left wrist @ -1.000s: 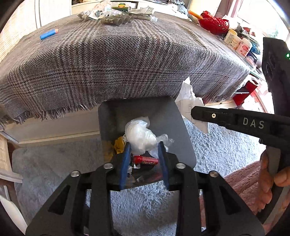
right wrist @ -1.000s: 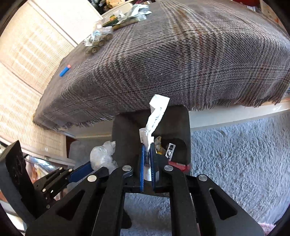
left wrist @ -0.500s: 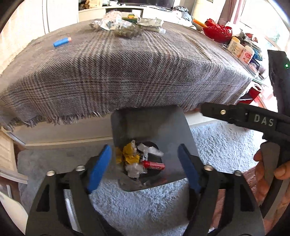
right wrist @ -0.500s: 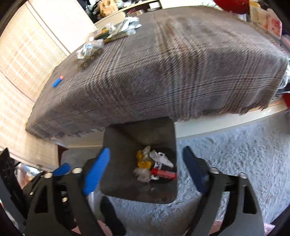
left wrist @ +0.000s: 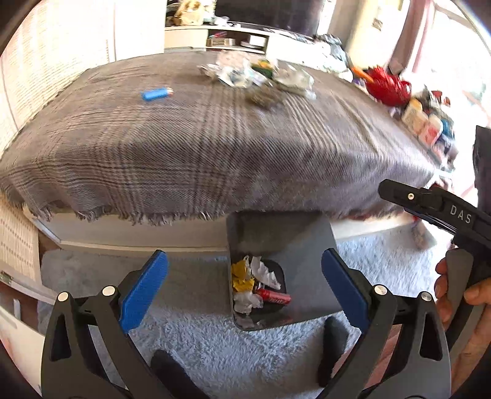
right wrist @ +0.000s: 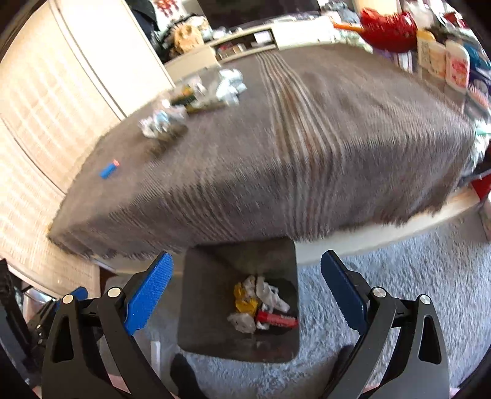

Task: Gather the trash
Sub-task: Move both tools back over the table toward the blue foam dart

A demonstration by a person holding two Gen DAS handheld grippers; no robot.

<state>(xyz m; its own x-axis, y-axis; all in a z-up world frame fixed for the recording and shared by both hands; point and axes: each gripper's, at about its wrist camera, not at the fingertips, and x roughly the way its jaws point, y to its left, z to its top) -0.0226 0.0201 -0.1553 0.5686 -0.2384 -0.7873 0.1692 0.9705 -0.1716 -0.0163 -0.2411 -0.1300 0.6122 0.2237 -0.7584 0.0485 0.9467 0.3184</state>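
The left tool [left wrist: 244, 284] stands with its blue pads spread wide and nothing between them; its jaws have just been opening. The right tool [right wrist: 245, 287] is likewise spread wide and empty. In the left wrist view the right tool shows as a black arm at the right edge, gripped by a hand [left wrist: 460, 294].

Below and just ahead of both tools stands a dark grey bin [right wrist: 211, 307] on a pale shaggy rug [right wrist: 383, 285]. In the right wrist view the bin sits squarely in the gap between the pads; in the left wrist view it sits nearer the right-hand pad. At its bottom lie a yellow crumpled wrapper [right wrist: 244, 299], white crumpled paper [right wrist: 271, 294], a clear plastic scrap [right wrist: 242, 320] and a red tube [right wrist: 277, 319], all touching or overlapping one another.

Beyond the bin, farther ahead of the tools, a surface covered by a grey plaid cloth [left wrist: 214, 153] overhangs the bin's far rim, its fringe hanging just above. Well ahead, toward the far side of the surface, lies a heap of crumpled wrappers [left wrist: 257, 76], blurred. To the left of that heap, apart from it, lies a small blue cylinder [left wrist: 155, 93] with an orange tip. Off the far right corner stand a red bowl [right wrist: 388, 29] and several containers [right wrist: 445, 61].
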